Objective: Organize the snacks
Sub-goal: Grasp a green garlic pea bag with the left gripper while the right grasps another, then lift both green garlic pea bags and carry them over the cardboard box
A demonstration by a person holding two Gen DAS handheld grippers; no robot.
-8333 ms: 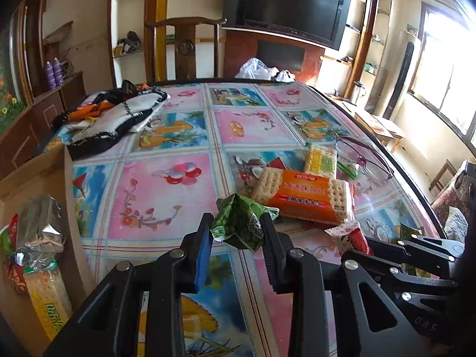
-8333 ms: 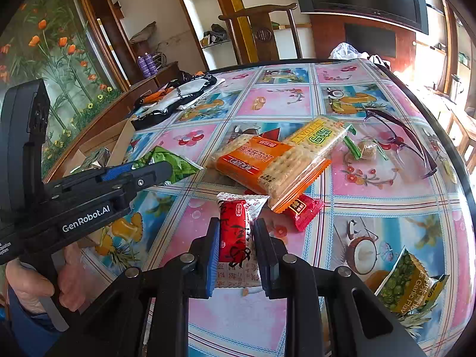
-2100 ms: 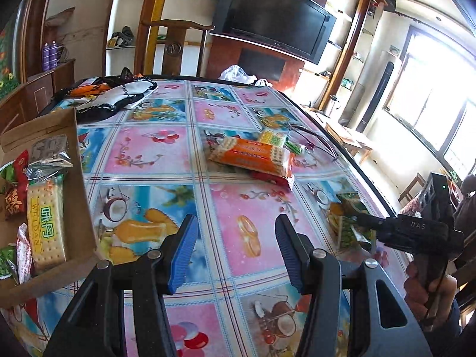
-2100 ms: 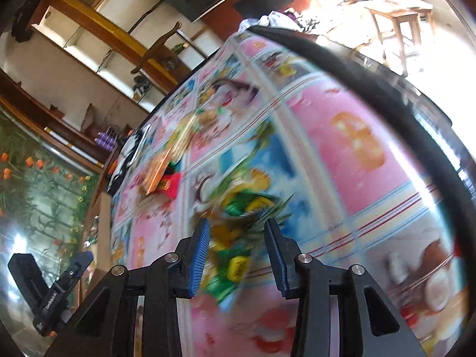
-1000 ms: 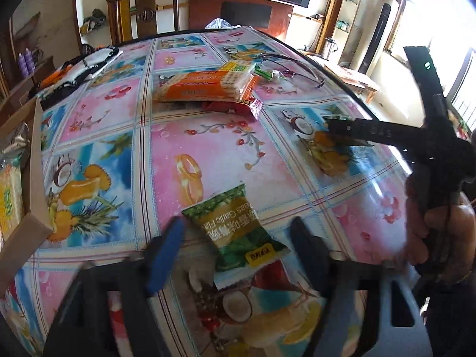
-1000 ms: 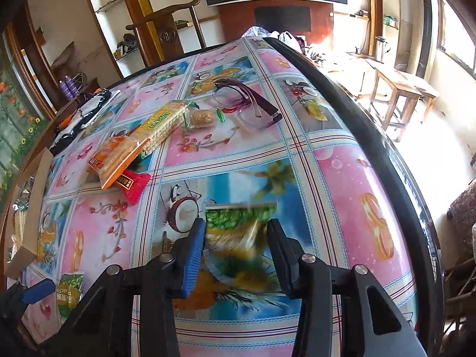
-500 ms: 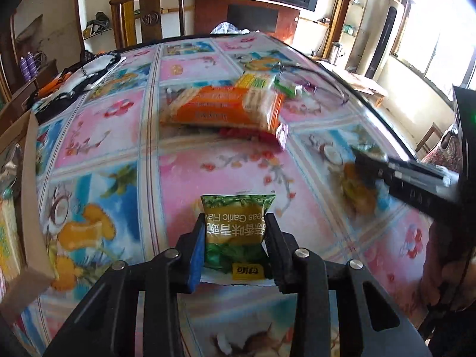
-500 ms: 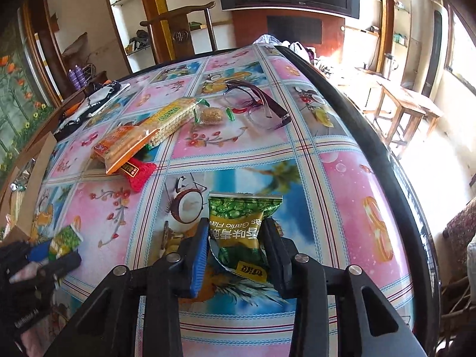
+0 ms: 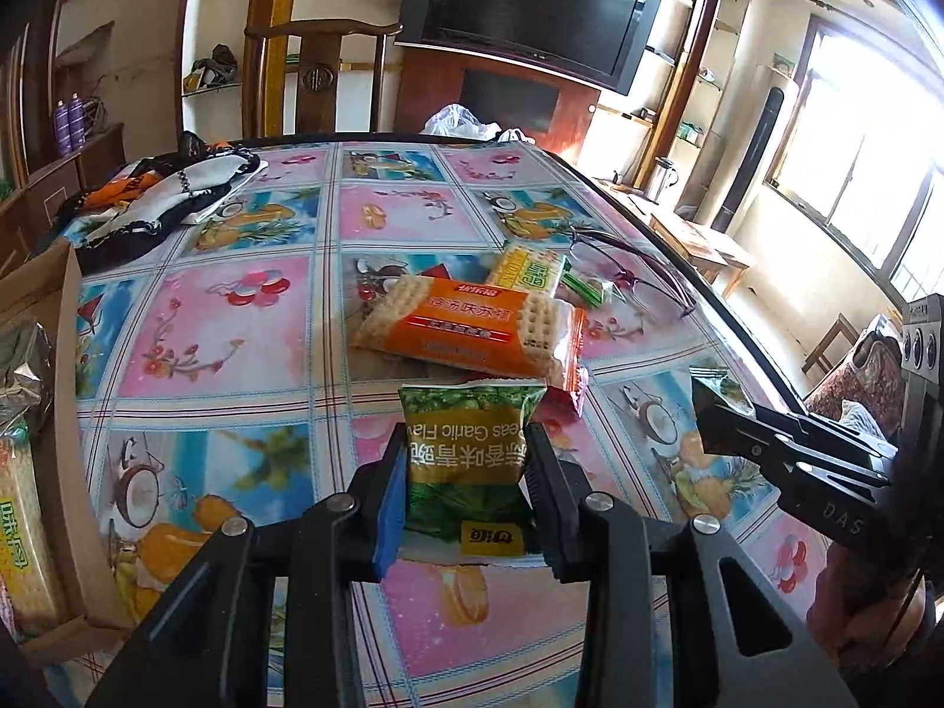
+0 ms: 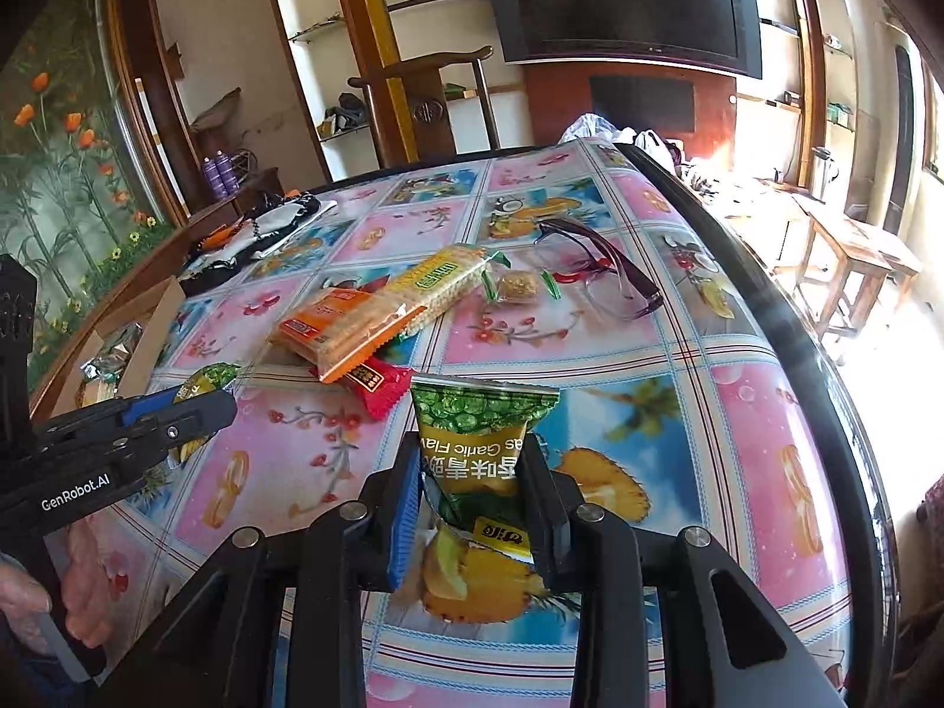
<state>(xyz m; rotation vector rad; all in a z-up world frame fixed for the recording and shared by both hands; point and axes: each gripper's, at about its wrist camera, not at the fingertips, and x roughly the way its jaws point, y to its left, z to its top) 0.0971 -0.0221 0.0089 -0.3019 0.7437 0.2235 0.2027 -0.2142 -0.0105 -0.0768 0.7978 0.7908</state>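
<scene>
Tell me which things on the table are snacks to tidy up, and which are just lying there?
Snacks for the job:
- green pea packet in the left tool
- green pea packet in the right tool, closing
- orange cracker pack
- yellow cracker pack
- red packet
- small wrapped sweet
- cardboard box for them

Just lying about:
- glasses
- bundled cloth

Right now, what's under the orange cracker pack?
A red snack packet sticks out from beneath the near end of the orange cracker pack. A yellow-green cracker pack lies along it, overlapping. Whatever else sits beneath is covered.
</scene>
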